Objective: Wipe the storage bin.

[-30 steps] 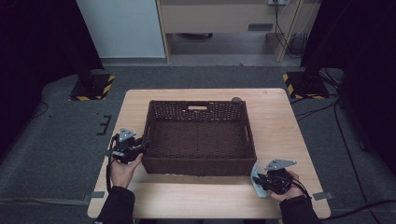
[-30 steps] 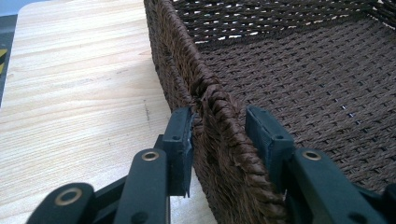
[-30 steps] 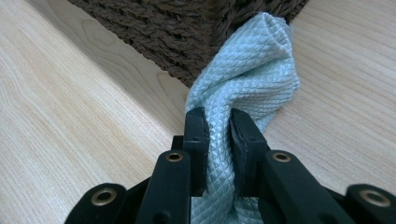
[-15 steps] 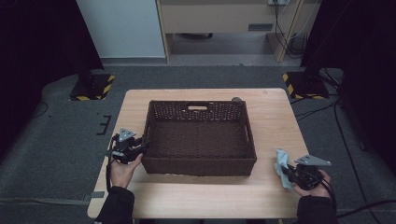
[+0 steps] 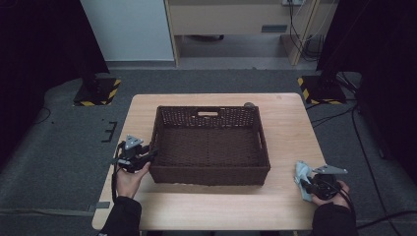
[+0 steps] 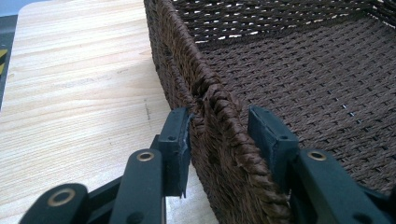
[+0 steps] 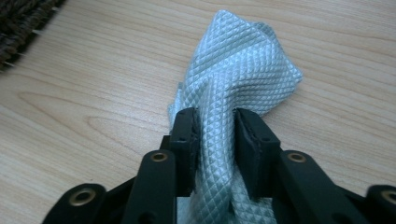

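A dark brown woven basket (image 5: 209,109) stands empty in the middle of the wooden table (image 5: 295,123). My left gripper (image 5: 152,156) straddles the basket's left wall (image 6: 219,154) near the front corner. Its jaws have just been opening, and the inner pad (image 6: 266,130) now stands off the weave. A crumpled pale blue quilted cloth (image 5: 301,173) lies on the table by the front right corner. My right gripper (image 5: 305,185) is around a fold of that cloth (image 7: 238,60). Its jaws have just been opening, and the fold still fills the gap between the loosened pads.
A small dark object (image 5: 249,104) sits behind the basket's far right corner. The table's right edge (image 5: 322,162) runs close to my right hand. Bare wood (image 6: 70,70) lies left of the basket. Hazard-striped stand bases (image 5: 96,93) sit on the floor beyond.
My right gripper has slid to the right, away from the basket's front right corner toward the table's edge, taking the cloth along. The left gripper stays at the basket wall.
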